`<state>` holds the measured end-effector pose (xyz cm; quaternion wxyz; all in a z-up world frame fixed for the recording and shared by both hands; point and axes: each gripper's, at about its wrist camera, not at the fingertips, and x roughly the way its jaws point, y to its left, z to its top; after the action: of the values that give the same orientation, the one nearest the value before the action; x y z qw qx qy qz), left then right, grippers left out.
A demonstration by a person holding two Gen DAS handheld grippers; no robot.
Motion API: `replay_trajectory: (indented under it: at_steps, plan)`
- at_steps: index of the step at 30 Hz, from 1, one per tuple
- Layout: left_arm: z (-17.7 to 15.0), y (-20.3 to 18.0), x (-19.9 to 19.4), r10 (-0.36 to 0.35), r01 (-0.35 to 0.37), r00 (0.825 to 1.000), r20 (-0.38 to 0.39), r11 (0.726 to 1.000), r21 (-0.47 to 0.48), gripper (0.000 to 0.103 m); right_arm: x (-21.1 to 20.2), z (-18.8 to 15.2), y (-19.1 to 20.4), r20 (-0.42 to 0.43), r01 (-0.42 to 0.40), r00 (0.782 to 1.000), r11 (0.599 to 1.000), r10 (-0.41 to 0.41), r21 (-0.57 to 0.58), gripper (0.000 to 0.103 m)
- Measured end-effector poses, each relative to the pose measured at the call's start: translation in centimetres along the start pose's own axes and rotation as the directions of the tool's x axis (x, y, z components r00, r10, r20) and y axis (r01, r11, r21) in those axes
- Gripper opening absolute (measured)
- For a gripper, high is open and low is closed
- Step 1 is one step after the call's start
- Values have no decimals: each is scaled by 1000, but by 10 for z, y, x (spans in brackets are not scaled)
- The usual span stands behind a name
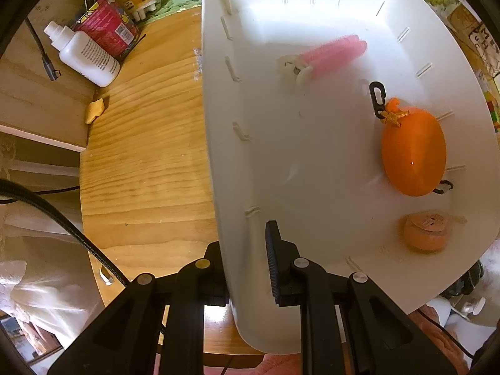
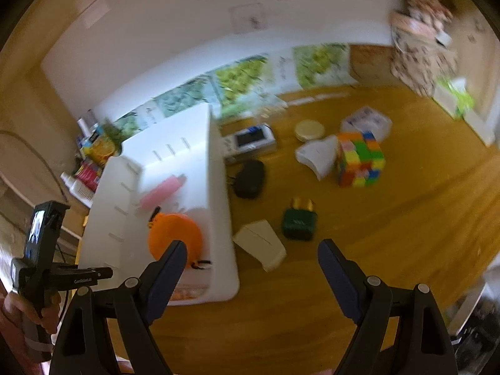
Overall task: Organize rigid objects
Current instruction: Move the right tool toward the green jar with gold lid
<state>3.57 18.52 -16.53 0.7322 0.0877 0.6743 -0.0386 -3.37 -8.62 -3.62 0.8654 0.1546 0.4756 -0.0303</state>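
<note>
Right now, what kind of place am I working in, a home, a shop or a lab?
Most likely a home, at a lived-in wooden table. It holds household odds and ends: a colourful puzzle cube, a green plug adapter, a white squeeze bottle, and a white storage bin.

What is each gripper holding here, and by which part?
The left gripper is clamped on the white bin by its near side wall. The right gripper is open and holds nothing.
</note>
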Motion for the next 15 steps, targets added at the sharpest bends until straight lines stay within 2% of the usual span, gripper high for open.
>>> replay_trajectory:
  at_steps: [7,15]
  plan:
    - [2,-9,-1,5,-5,1000,-11,1000,7,19,6,-7,-28,-43,20,999,993,-15,115,87]
    - [4,-5,2,7,-7,1000,-14,1000,-7,19,21,-10,-61,-113,16,993,961,16,276,87]
